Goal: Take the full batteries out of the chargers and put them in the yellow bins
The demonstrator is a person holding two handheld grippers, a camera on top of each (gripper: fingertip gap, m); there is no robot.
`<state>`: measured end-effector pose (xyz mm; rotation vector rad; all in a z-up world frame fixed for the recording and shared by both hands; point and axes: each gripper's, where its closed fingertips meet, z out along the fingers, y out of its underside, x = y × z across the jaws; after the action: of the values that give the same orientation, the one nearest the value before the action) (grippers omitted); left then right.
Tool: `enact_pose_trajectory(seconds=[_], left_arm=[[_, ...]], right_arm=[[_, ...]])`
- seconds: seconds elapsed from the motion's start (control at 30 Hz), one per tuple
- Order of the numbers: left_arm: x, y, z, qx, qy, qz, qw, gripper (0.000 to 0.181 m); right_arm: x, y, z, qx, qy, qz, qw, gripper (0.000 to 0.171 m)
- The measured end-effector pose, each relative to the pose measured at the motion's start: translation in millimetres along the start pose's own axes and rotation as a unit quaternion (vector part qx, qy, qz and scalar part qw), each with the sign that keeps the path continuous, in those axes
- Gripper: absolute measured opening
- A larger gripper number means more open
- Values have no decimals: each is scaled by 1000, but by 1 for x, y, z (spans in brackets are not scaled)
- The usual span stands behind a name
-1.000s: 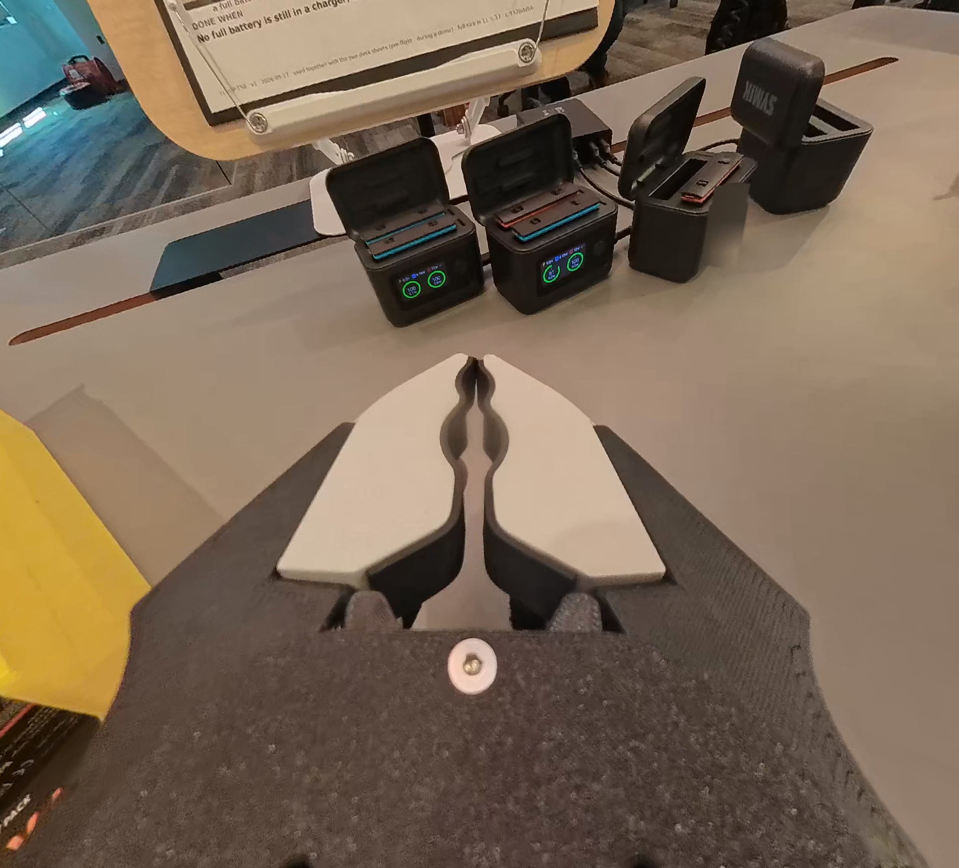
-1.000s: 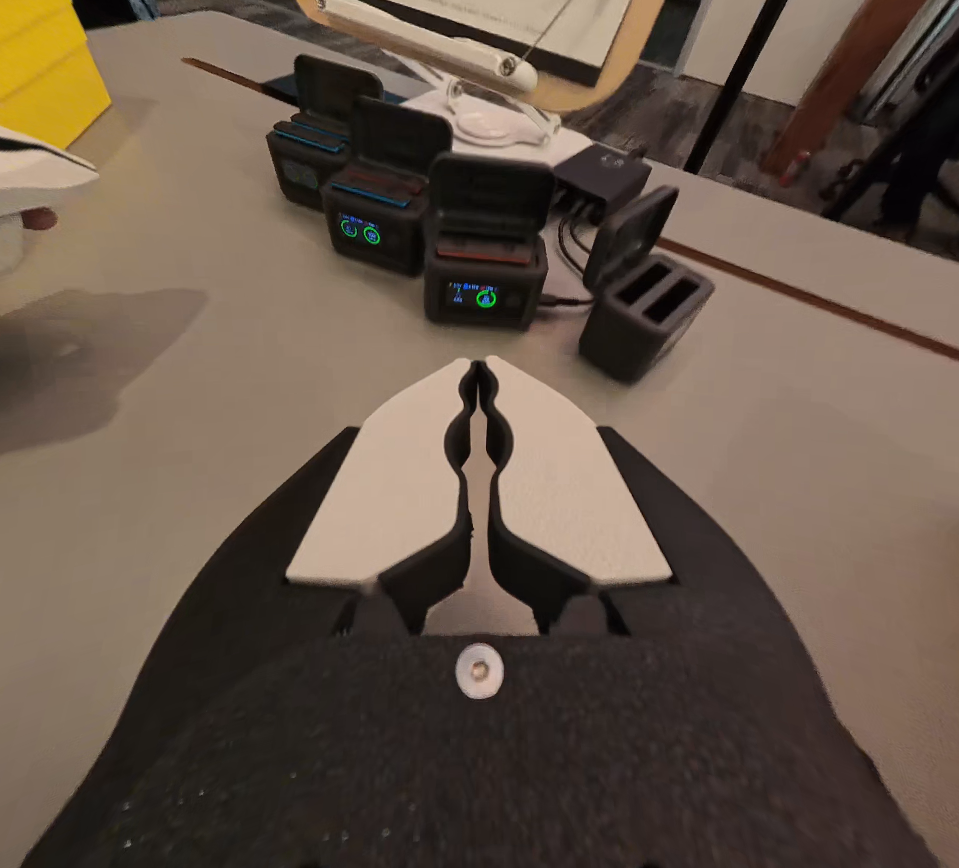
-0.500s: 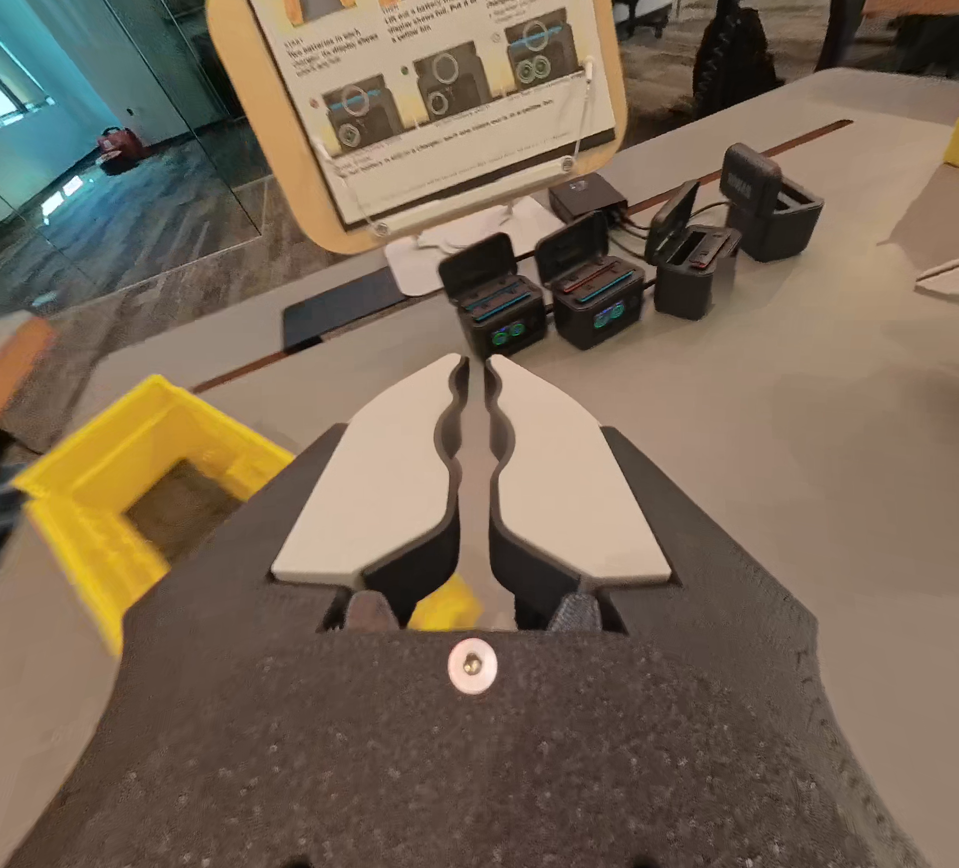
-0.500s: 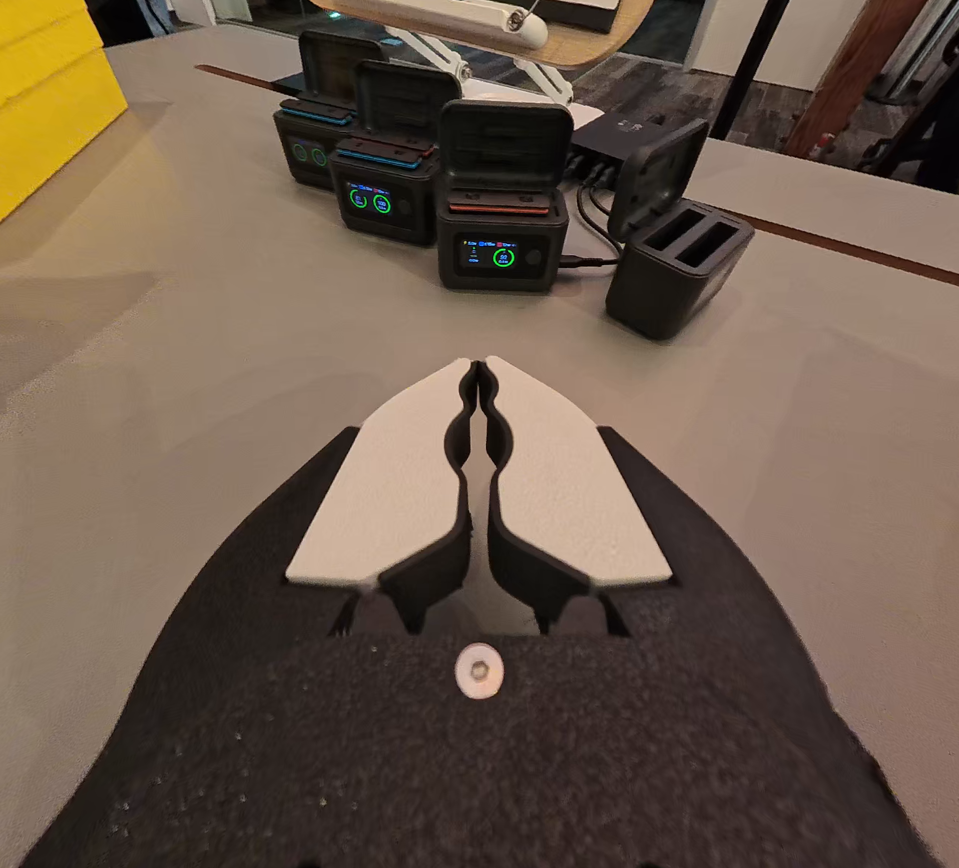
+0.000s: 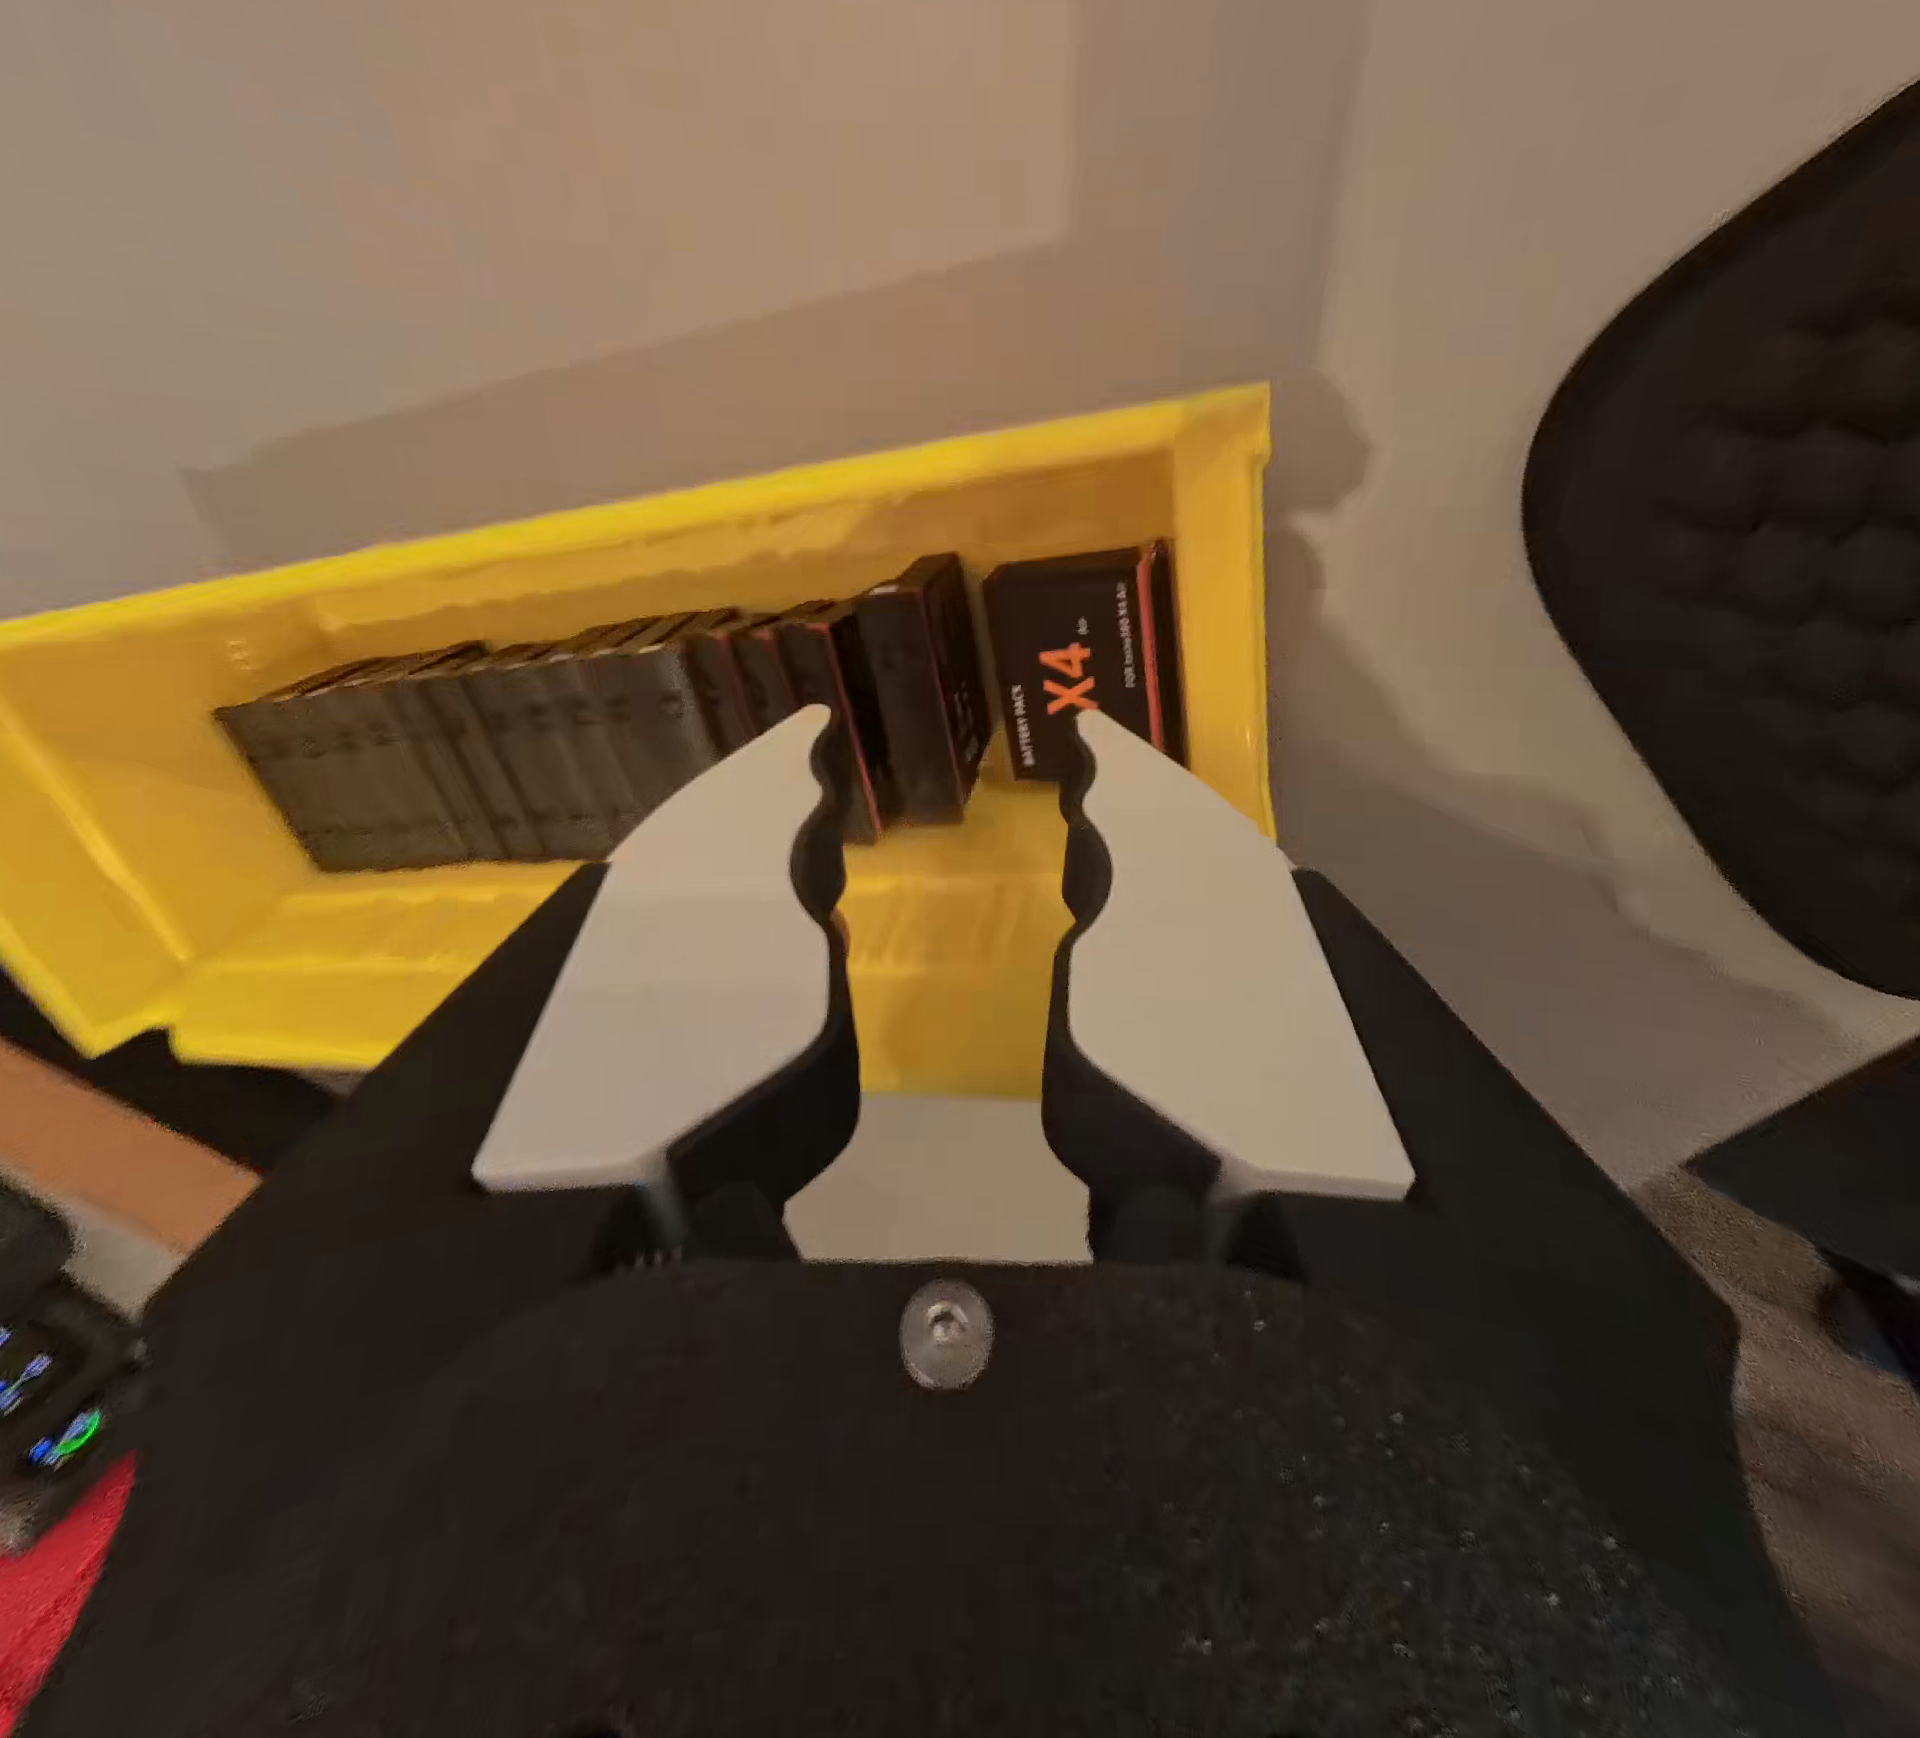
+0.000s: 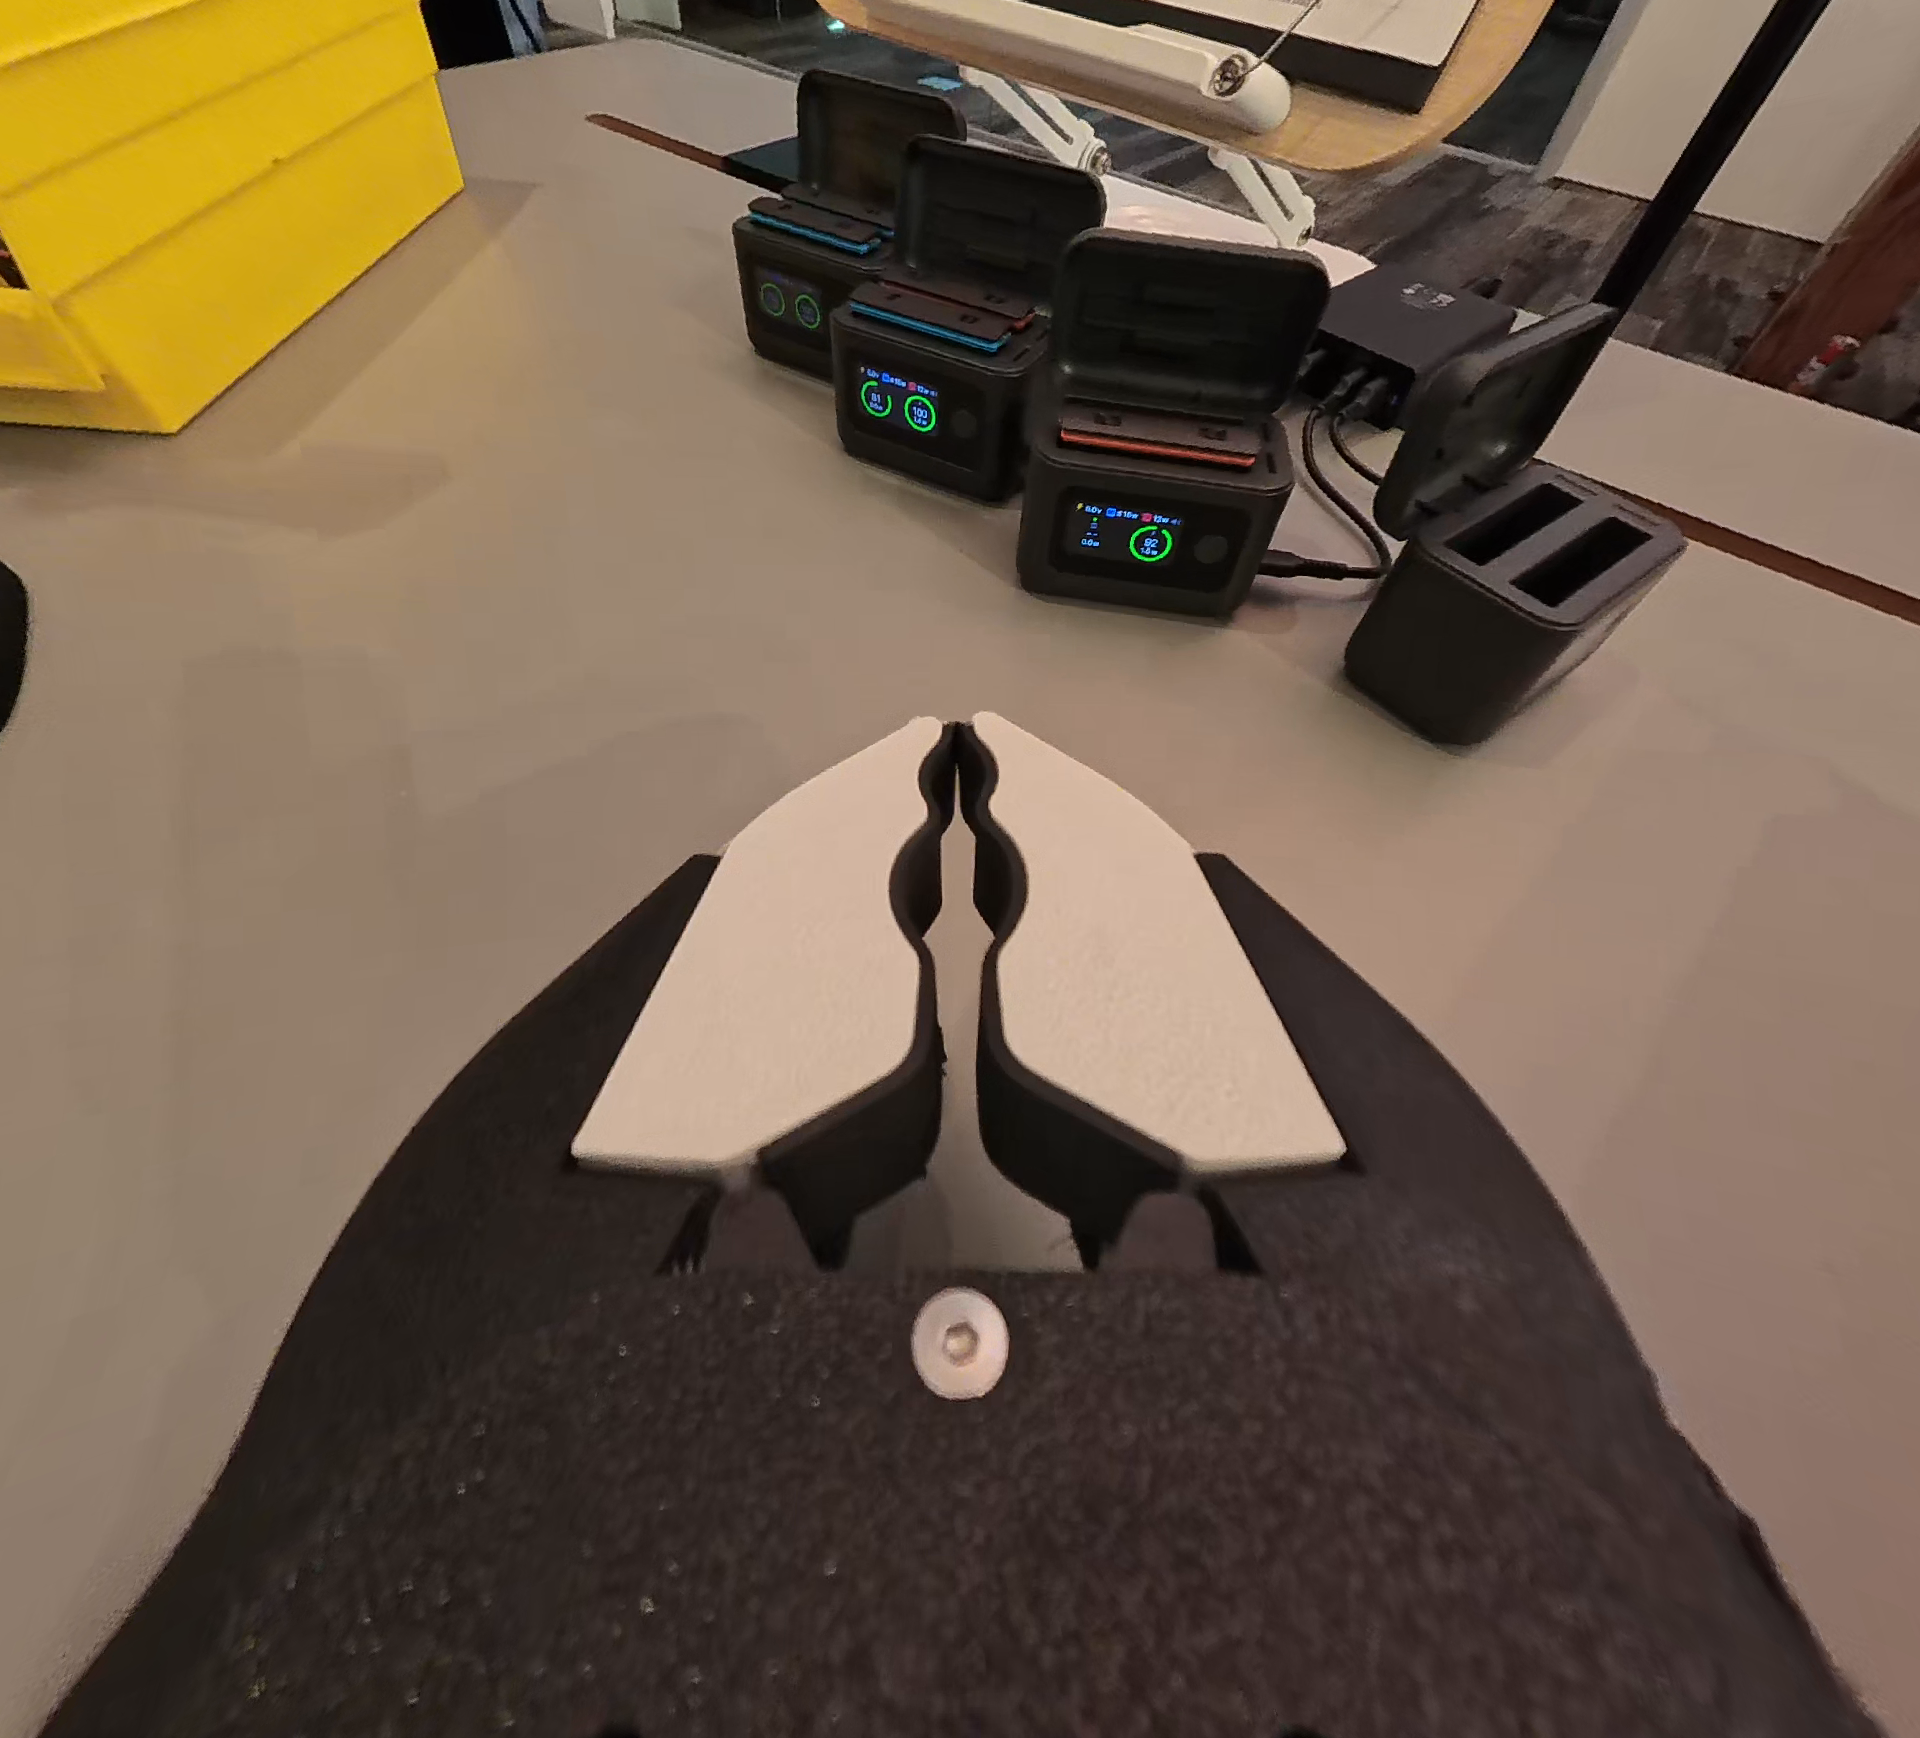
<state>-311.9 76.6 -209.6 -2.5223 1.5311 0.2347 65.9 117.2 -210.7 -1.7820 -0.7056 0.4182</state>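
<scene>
Both views dim, warm indoor light from overhead. Left wrist view: motion blur throughout, yellow bin [image 5: 644,545] edges smeared, blocky compression patches on the table [image 5: 623,130] toward 12 o'clock; soft bin shadow falls toward 11. Right wrist view: sharper at centre, charger screens [image 6: 1132,535] glow and bloom slightly, faint sheen on the tabletop at 10 o'clock. Heavy wide-angle bending at the edges; foreground at 6 o'clock soft.
</scene>
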Motion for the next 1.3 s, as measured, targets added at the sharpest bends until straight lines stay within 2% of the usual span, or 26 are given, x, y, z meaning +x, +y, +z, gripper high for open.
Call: enact_pose_trajectory(seconds=[0.03,0.13,0.23,0.33,0.73,0.87,1.07,1.3], left_arm=[[1,-1,6,-15,17,2,1000,39],[-12,4,22,-65,3,40,997,36],[-12,0,31,-66,24,43,997,25],[-15,-2,34,-71,16,52,996,22],[-9,-2,39,-62,14,58,996,26],[-6,2,47,-71,20,58,996,19],[-6,8,33,-60,17,41,997,16],[-11,-11,-21,30,-19,17,999,15]], right_arm=[[0,1,0,-1,-1,-1,1000,0],[-1,4,0,-8,-5,-3,1000,0],[-5,9,1,-22,-23,3,1000,0],[-8,11,2,-27,-32,0,999,0],[-17,18,6,-48,-52,-10,997,0],[-18,18,5,-49,-52,-14,997,0],[-18,18,5,-49,-52,-13,997,0],[-31,9,3,-22,-82,-37,996,0]])
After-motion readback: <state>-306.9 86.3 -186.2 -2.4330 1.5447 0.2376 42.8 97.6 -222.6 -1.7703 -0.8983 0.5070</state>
